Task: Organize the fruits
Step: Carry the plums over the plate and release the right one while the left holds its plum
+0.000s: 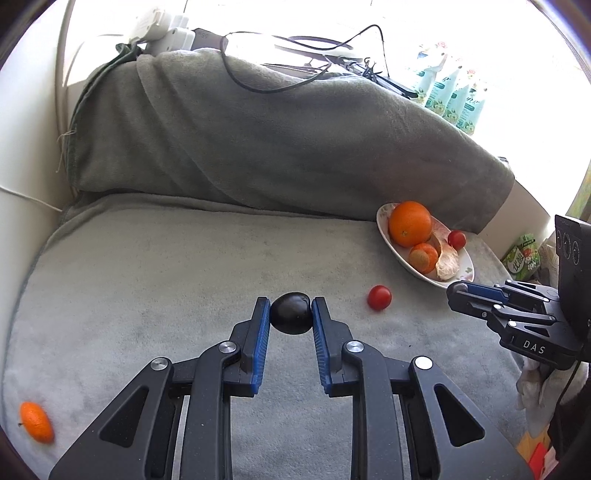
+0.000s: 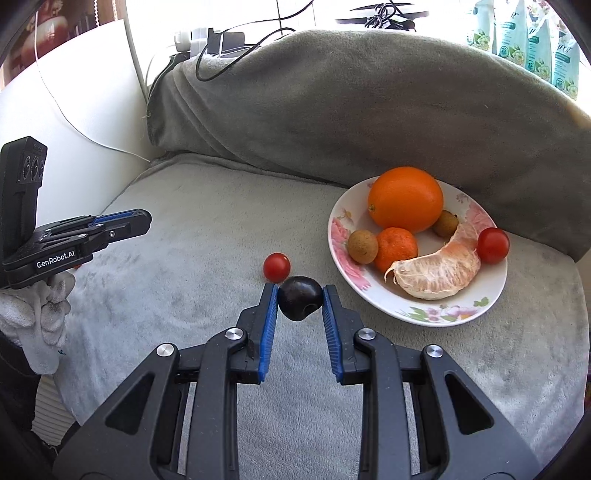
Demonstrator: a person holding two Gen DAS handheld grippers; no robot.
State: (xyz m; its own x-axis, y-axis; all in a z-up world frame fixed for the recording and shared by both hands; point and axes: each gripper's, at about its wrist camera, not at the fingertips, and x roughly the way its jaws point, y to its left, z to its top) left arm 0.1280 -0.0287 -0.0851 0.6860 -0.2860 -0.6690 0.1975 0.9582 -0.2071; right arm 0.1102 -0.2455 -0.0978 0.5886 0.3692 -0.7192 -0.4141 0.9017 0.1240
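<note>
Grey-blanketed sofa seat [image 2: 192, 221] is carrying the plate [image 2: 424, 314]. Left claw [image 1: 290, 304] and right claw [image 2: 300, 291], narrowly parted, are each pinching a dark fruit [image 1: 291, 317], likely plate-bound.

Strong daylight poured from the window [image 1: 406, 22] behind, blowing out the top of both views to white glare, while the grey blanket [image 2: 184, 240] stayed evenly lit and sharp, with fisheye bending and dark vignetting at the edges.
</note>
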